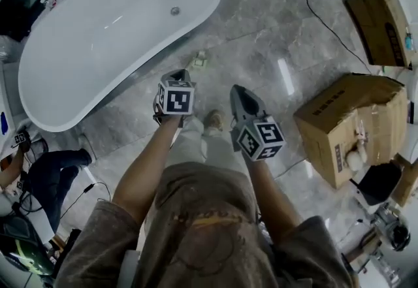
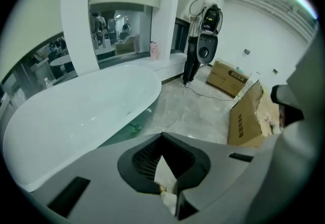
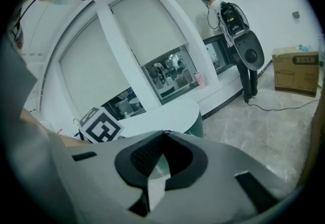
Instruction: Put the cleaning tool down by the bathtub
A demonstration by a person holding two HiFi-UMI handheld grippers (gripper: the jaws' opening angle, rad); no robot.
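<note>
Left tongs [image 1: 177, 74] and right tongs [image 1: 237, 90] both pinched together, empty. Cleaning tool [image 1: 198, 60] lies on the floor [image 1: 261, 32] beside the bathtub [image 1: 117, 25], at 12 o'clock of the left tongs. Risk: one step forward probably kicks it. The cable [image 1: 326, 22] at 2 o'clock could trip.

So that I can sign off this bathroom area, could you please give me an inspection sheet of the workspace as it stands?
Surface: glossy grey marble floor.
Job's things: white oval bathtub; small green-and-white cleaning tool lying on the floor beside it.
Clutter: large open brown cardboard box; second brown cardboard box.
Grippers: left hand-held gripper shut, empty; right hand-held gripper shut, empty.
Cables: thin black cable across the floor.
Surroundings: standing person carrying equipment; crouched person at the left edge.
</note>
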